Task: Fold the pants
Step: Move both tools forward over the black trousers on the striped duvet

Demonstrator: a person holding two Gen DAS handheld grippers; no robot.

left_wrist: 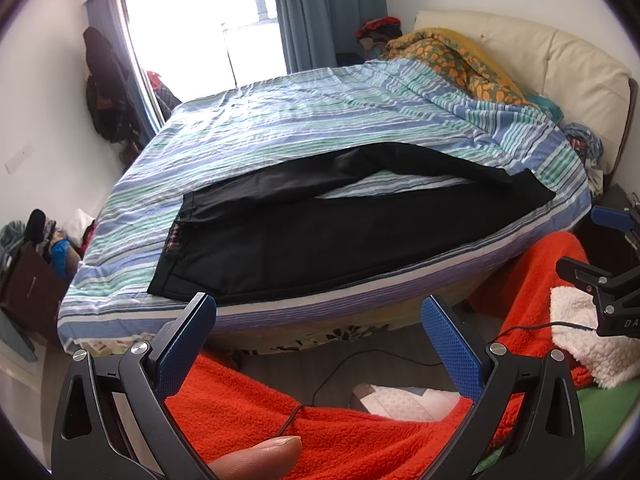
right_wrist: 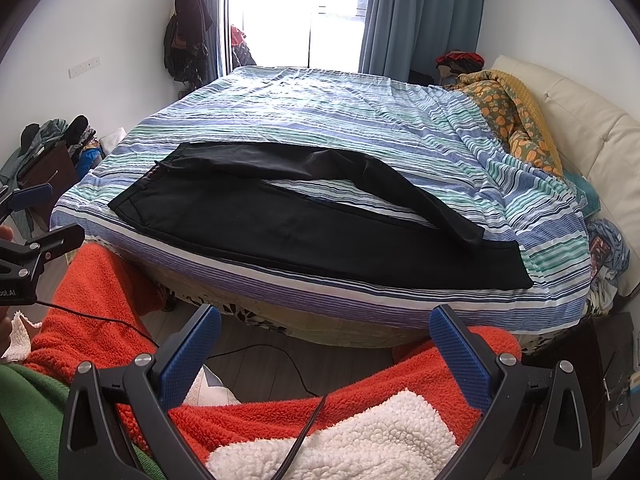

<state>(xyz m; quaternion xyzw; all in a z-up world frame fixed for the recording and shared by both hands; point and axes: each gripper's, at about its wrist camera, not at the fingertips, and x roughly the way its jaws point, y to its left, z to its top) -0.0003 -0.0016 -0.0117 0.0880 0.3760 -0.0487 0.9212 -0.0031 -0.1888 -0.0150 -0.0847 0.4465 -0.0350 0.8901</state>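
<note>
Pants unfolded: black fabric pants flat on striped bed.
Left tool, right tool released, short of bed; next, grasp waistband.

Black pants, blue-green striped sheet

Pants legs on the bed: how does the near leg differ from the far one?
The near leg lies flat and fairly straight along the bed edge; the far leg bows away from it, then swings back, leaving a gap of striped bedsheet between them. The near leg's hem reaches further toward the headboard; the far leg's hem stops short and lies on the near leg. Both are black and join at the waistband.
</note>
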